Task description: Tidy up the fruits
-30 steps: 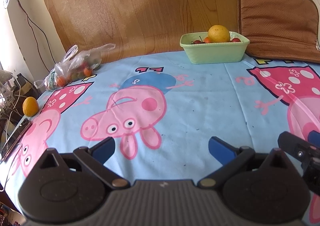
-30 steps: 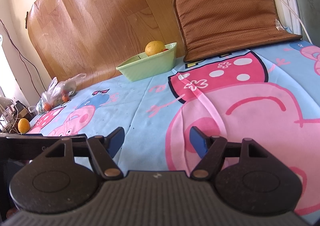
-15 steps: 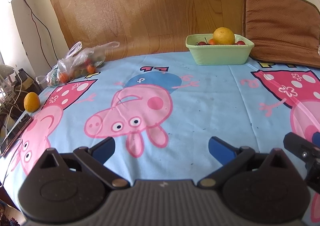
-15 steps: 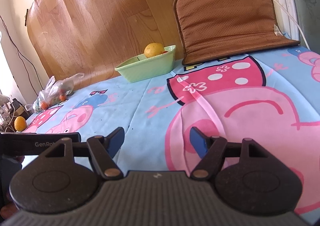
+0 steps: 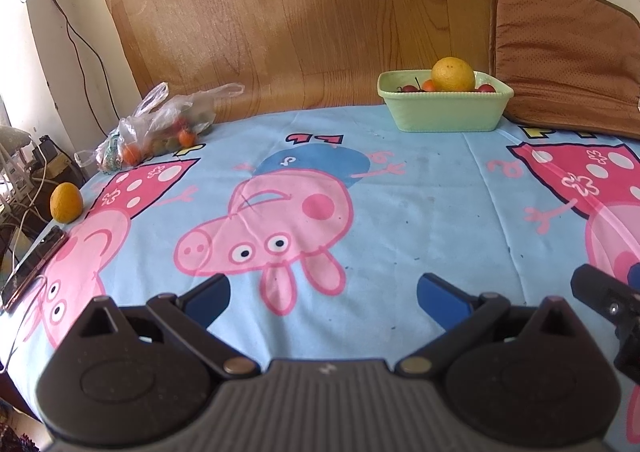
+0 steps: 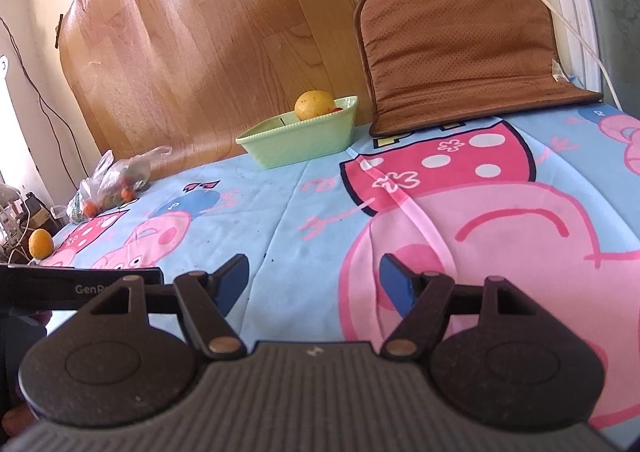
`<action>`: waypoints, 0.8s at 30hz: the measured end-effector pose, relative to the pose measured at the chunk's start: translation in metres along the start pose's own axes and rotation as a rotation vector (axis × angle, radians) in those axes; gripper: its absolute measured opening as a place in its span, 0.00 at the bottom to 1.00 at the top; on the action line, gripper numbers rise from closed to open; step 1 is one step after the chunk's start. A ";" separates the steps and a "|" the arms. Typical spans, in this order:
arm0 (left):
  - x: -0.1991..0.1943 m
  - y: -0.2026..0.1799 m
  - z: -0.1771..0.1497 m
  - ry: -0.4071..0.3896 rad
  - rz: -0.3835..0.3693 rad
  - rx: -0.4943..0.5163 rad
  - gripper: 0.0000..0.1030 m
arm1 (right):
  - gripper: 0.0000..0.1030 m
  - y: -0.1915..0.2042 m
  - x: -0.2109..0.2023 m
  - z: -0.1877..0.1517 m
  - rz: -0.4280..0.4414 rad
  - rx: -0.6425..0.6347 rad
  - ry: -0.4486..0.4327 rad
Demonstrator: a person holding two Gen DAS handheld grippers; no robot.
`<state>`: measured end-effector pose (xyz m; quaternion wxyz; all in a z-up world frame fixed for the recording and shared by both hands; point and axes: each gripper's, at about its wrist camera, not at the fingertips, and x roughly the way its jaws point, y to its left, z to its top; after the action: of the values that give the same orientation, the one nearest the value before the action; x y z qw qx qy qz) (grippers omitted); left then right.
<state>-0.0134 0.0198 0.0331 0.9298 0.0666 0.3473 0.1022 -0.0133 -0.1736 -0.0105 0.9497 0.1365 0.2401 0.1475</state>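
We've got both grippers hovering over the counter [image 5: 420, 188], which wears a light blue cartoon-pig cloth. The left gripper [image 5: 322, 294] has its blue fingers [image 5: 208, 298] spread wide apart with nothing between them, just cloth below. Same story for the right gripper [image 6: 314, 278]: fingers [image 6: 232, 280] apart and empty.

The fruit sits in three spots. At the far edge, against the wood-look board [image 5: 304, 12], there's a pale green dish [image 5: 446, 112] with a big yellow-orange citrus [image 5: 453, 74] on top and a few small red fruits [image 5: 486, 88] tucked beside it (hard to tell exactly what they are). Over on the far left lies a clear plastic bag [image 5: 160, 124] with small orange and green fruits inside. Near the left edge, well apart from the dish, a lone orange [image 5: 66, 202] sits by itself, just beyond a phone [image 5: 34, 268] lying flat on the cloth.

A brown cushion [image 5: 560, 60] leans up just right of the dish. In the left view we catch a bit of the right gripper at the right edge.
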 end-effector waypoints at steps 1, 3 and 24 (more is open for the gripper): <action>-0.001 0.000 0.000 -0.008 0.004 0.003 1.00 | 0.72 0.000 -0.001 0.000 -0.001 0.001 -0.002; -0.003 0.000 0.000 -0.019 0.013 0.013 1.00 | 0.72 0.001 -0.001 0.000 -0.004 0.000 -0.004; -0.011 0.009 -0.001 -0.056 0.022 -0.007 1.00 | 0.72 0.002 -0.002 -0.002 -0.016 0.076 -0.006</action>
<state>-0.0236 0.0255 0.0406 0.9382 0.0699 0.3199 0.1115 -0.0170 -0.1721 -0.0109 0.9457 0.1707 0.2439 0.1301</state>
